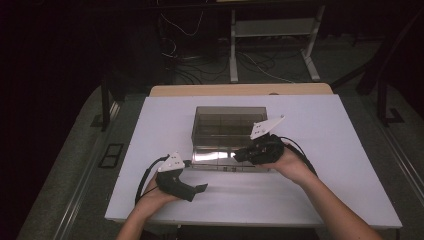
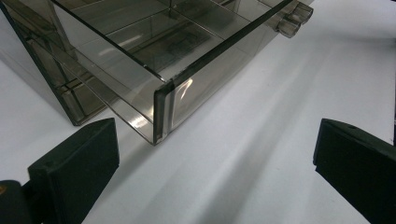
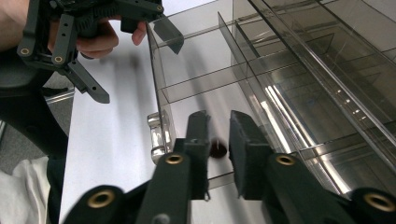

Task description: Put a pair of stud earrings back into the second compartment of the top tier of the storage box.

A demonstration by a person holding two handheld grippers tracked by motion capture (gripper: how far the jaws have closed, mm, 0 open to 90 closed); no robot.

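The white surface [image 1: 320, 150] carries a smoked-acrylic drawer organiser [image 1: 227, 122], its divided drawer [image 3: 201, 79] drawn out toward the person. The right tongs [image 3: 218, 135] are held over the drawer's front compartment, narrowly parted, pinching nothing; a small dark item [image 3: 217, 148] lies just beyond them, judged the pickup target. The left tongs [image 2: 210, 154] are kept spread beside the drawer's corner, probably to steady it.

White table with one clear organiser on it, as I see it from above.

My high view shows a white tabletop [image 1: 325, 150] with a wooden strip along its far edge. Directly on it sits a smoky transparent drawer box [image 1: 227, 125], near the middle and toward the far side. Its drawer [image 1: 220, 156] is pulled out toward my side; the drawer's bottom looks to rest on or just above the white surface, I cannot tell which.
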